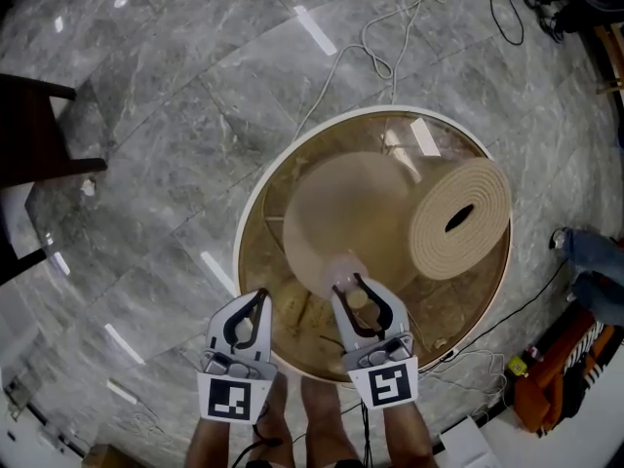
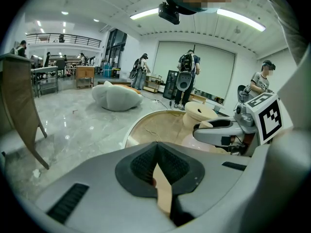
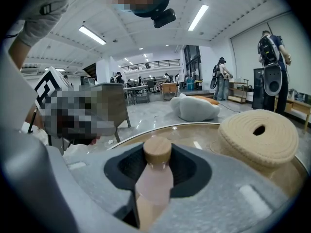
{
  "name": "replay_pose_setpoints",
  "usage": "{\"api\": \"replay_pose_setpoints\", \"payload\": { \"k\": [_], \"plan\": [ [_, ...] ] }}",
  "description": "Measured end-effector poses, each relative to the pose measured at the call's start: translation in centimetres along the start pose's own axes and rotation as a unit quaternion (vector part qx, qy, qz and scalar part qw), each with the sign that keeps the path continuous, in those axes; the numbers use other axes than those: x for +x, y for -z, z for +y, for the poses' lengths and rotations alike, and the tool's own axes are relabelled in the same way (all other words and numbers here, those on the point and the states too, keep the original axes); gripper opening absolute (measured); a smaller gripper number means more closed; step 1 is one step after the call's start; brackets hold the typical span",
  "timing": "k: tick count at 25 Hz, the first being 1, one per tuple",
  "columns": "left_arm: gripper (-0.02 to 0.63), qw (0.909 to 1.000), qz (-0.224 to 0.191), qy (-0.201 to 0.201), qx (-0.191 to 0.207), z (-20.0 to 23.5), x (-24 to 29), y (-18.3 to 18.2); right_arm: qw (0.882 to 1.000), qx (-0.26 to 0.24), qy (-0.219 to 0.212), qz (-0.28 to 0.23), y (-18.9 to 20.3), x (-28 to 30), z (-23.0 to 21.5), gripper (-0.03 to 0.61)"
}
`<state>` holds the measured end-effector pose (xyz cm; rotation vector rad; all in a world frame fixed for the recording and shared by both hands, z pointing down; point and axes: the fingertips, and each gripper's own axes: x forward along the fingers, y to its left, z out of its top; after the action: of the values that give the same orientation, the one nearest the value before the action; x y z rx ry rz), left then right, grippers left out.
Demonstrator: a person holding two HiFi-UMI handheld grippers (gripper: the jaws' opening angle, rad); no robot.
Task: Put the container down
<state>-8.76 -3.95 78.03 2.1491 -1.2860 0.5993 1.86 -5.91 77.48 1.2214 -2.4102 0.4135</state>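
Because the round glass surface [image 1: 241, 224] has bare room beside the big rolled mat [image 1: 460, 218], we hold the pink container [image 3: 154, 178] upright over it, the right gripper [image 1: 353, 291] clamping its body with fingers [image 3: 194, 174] partway closed; the left gripper [image 2: 156, 152] hangs empty, fingers together.

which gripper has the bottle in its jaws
The right gripper: its jaws are closed on a pale pink bottle with a wooden cap. The left gripper has its jaws together with nothing between them.
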Motion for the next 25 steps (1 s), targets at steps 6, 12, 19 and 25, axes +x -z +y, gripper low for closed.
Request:
{"api": "replay_pose_setpoints", "payload": {
  "k": [6,12,19,25],
  "plan": [
    [0.014,1.0,0.002,0.002,0.003,0.0,-0.1,0.4,1.0,-0.002,0.002,0.005,0.3,0.0,0.2,0.133],
    [0.014,1.0,-0.001,0.004,0.005,0.0,-0.2,0.6,1.0,-0.011,0.007,-0.001,0.1,0.1,0.5,0.135],
    [0.014,1.0,0.002,0.005,-0.001,-0.4,-0.5,1.2,1.0,-0.022,0.012,-0.006,0.4,-0.1,0.7,0.137],
    [0.014,1.0,-0.002,0.007,0.002,-0.4,-0.7,1.3,1.0,-0.014,0.017,-0.01,0.4,-0.1,0.7,0.138]
  ]
}}
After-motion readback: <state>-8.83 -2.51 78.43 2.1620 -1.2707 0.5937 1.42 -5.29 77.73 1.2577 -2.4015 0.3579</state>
